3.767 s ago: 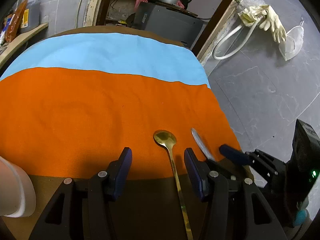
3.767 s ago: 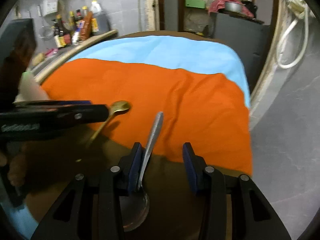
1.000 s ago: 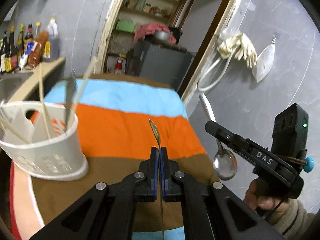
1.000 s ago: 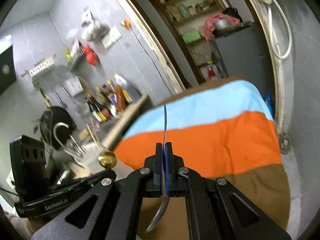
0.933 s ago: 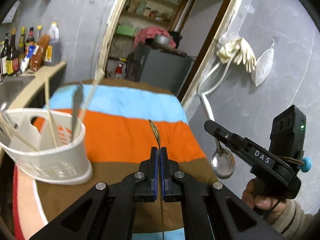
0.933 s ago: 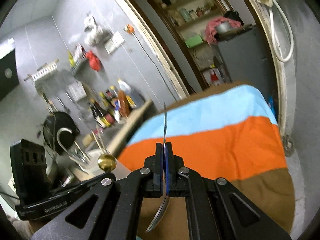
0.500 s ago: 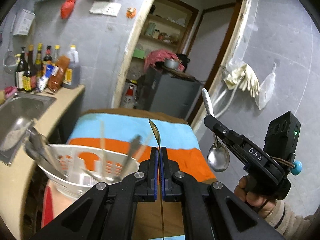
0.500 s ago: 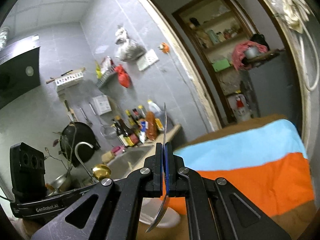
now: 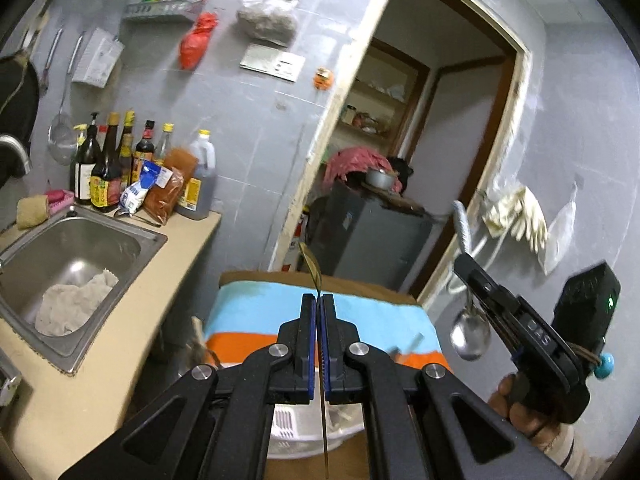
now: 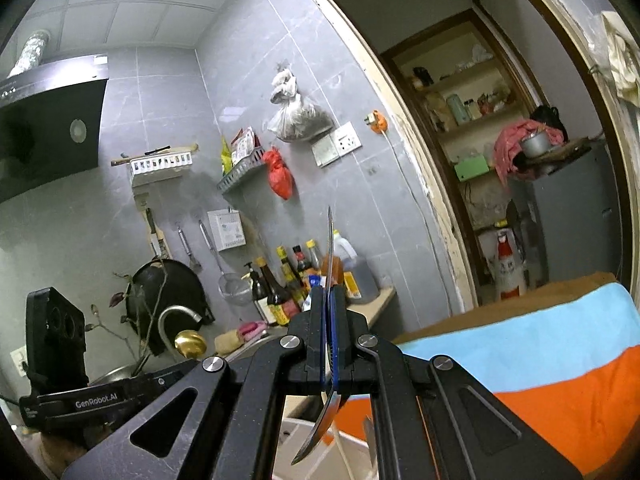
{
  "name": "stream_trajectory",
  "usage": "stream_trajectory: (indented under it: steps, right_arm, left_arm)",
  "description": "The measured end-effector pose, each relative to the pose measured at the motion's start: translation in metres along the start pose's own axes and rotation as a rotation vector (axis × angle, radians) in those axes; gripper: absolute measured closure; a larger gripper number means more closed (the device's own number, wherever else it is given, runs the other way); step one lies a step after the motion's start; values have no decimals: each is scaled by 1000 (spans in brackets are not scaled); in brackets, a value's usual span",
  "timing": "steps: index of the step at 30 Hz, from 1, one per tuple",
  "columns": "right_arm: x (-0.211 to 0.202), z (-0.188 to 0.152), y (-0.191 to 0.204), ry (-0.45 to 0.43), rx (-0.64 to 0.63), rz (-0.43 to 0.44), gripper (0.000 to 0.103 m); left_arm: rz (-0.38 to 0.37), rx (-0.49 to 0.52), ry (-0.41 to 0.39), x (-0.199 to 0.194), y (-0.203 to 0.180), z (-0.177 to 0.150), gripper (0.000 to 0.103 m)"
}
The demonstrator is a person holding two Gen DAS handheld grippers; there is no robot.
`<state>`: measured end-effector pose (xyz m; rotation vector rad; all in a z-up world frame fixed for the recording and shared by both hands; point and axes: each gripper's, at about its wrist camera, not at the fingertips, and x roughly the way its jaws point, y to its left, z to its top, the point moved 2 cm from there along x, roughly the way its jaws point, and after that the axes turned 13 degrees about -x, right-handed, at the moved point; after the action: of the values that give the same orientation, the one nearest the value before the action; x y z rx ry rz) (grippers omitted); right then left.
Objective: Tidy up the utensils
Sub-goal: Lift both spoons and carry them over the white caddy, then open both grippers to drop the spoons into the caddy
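My left gripper [image 9: 319, 304] is shut on a gold spoon [image 9: 312, 270], seen edge-on, bowl end up and handle hanging down over a white utensil basket [image 9: 296, 430] below. My right gripper [image 10: 329, 294] is shut on a silver spoon [image 10: 330, 240], handle up and bowl hanging down above the same basket [image 10: 356, 456]. In the left wrist view the silver spoon's bowl [image 9: 470, 334] hangs from the right gripper [image 9: 466, 264] at the right. In the right wrist view the gold spoon's bowl [image 10: 190, 343] shows at the left above the left gripper.
A steel sink [image 9: 68, 256] with a rag sits in the beige counter [image 9: 120, 344] at the left, with bottles [image 9: 116, 176] behind it. A striped blue, orange and brown cloth [image 9: 360, 320] covers the table. A doorway and grey cabinet [image 9: 372, 236] stand beyond.
Both grippers have tilted upward and risen with their spoons. The basket has dropped to the bottom of both views, and the sink and wall have come into sight.
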<state>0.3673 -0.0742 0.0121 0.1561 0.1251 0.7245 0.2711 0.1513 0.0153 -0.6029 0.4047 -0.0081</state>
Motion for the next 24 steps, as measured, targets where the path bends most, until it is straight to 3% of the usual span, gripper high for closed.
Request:
stream_trajectory:
  steps: [5,11,24]
  right_arm:
    - [18,-7,7,-35,10,-5,101]
    - [32,-28,11,-54,5,2,101]
    - [39,-61,9,-29,-28,-36,101]
  left_arm:
    - [-29,-86,-27,16,34,18,101]
    - [-47,-127,-53,38,53,17,101]
    - [16,-40,-79,54,61,-10,100]
